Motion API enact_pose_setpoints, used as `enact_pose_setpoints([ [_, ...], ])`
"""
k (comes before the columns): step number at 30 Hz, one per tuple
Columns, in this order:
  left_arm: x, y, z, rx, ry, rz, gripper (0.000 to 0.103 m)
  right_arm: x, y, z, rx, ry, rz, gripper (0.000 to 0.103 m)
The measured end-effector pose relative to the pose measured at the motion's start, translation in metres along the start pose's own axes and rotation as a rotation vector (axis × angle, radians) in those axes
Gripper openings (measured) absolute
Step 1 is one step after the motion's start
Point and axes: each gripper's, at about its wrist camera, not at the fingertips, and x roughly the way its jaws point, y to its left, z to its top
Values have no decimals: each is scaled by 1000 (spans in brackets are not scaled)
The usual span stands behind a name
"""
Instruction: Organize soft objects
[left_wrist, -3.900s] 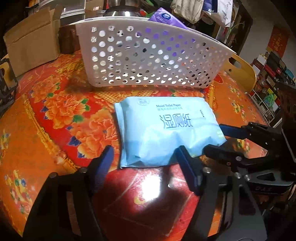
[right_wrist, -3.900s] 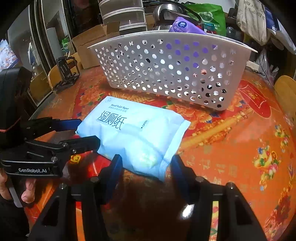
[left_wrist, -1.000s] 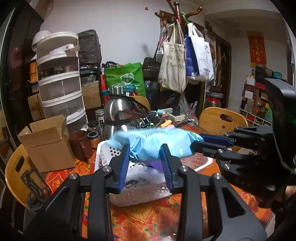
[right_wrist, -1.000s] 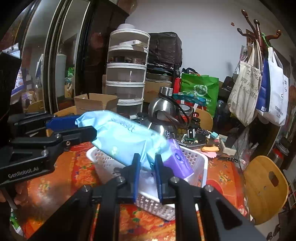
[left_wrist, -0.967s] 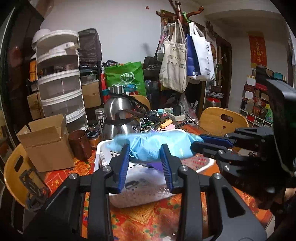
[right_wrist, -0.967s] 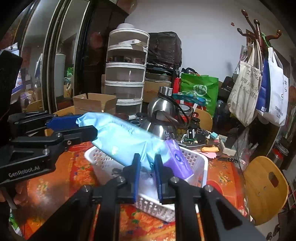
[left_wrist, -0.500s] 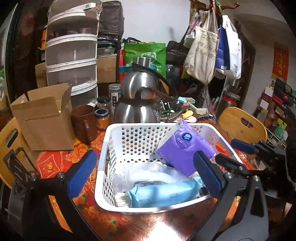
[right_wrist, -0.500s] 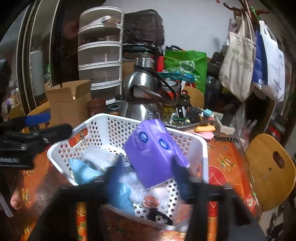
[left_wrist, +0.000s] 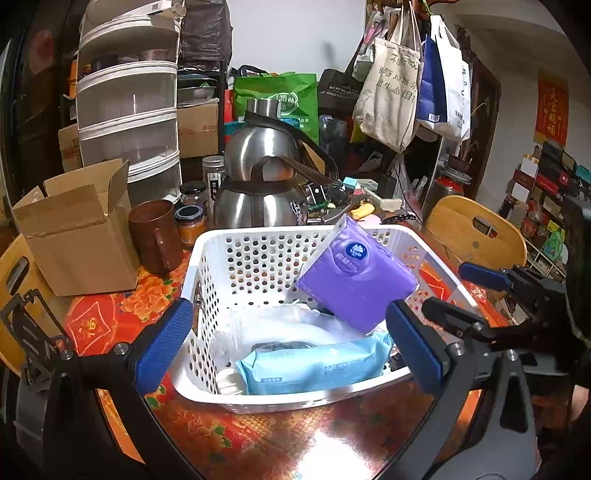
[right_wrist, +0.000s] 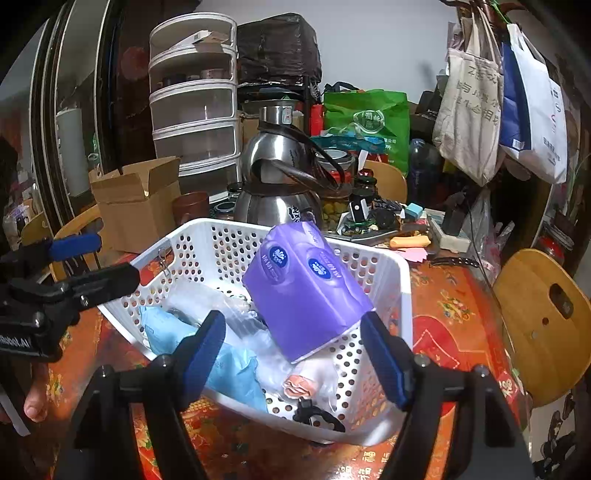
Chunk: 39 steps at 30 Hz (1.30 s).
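The light blue wet-wipe pack (left_wrist: 314, 365) (right_wrist: 221, 362) lies in the white perforated basket (left_wrist: 295, 400) (right_wrist: 404, 295), along its near wall. A purple tissue pack (left_wrist: 354, 273) (right_wrist: 306, 291) leans tilted against the basket's far right side, over clear plastic bags. My left gripper (left_wrist: 288, 347) hangs open at full width just before the basket, touching nothing. My right gripper (right_wrist: 293, 354) hovers over the basket's near rim with its jaws opening; nothing is pressed between them. Each gripper also shows in the other's view: right gripper (left_wrist: 465, 295), left gripper (right_wrist: 96, 260).
Behind the basket stand a steel kettle (left_wrist: 266, 184), a brown mug (left_wrist: 155, 236), jars and an open cardboard box (left_wrist: 77, 236). A wooden chair (right_wrist: 543, 317) is at the right. Hanging bags and stacked plastic drawers (left_wrist: 129, 110) fill the back. A flowered red tablecloth (left_wrist: 258, 439) covers the table.
A second ago both grippers held the blue pack pinched above the basket. Both have let go and opened; the pack now lies in the basket, and both grippers have sunk closer to it.
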Motion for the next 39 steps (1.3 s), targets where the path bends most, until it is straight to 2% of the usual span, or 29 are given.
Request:
enact_pose_setpoints([
  [8, 0, 1, -7, -9, 13, 4, 103, -5, -2, -1, 7, 1, 14, 87],
  [12, -4, 2, -12, -13, 17, 9, 103, -11, -4, -6, 19, 3, 22, 89],
  [16, -23, 5, -22, -19, 6, 76, 103, -30, -5, -18, 49, 20, 41, 89],
  [17, -30, 5, -26, -23, 1, 74, 103, -37, -5, -23, 53, 11, 55, 89],
  [19, -54, 3, -39, -21, -29, 60, 103, -60, -4, -37, 71, -26, 77, 90],
  [21, -80, 1, -51, -17, -69, 70, 103, -78, -3, -48, 101, -37, 70, 95],
  [24, -126, -3, -70, -20, -124, 86, 103, -111, -2, -67, 160, -53, 87, 96],
  [26, -157, -7, -81, -24, -153, 94, 103, -134, 5, -79, 162, -48, 61, 96],
  [30, -207, -21, -106, -1, -141, 59, 103, -178, 21, -95, 145, -52, 12, 96],
  [33, -239, -32, -129, 15, -154, 59, 103, -219, 35, -111, 139, -103, 69, 100],
  [35, -259, -41, -146, 17, -146, 28, 103, -243, 41, -124, 174, -115, 119, 100],
  [37, -279, -51, -160, 32, -144, 19, 103, -263, 52, -136, 147, -120, 82, 100],
  [39, -300, -62, -173, 44, -148, 46, 103, -279, 64, -143, 107, -125, -9, 100],
])
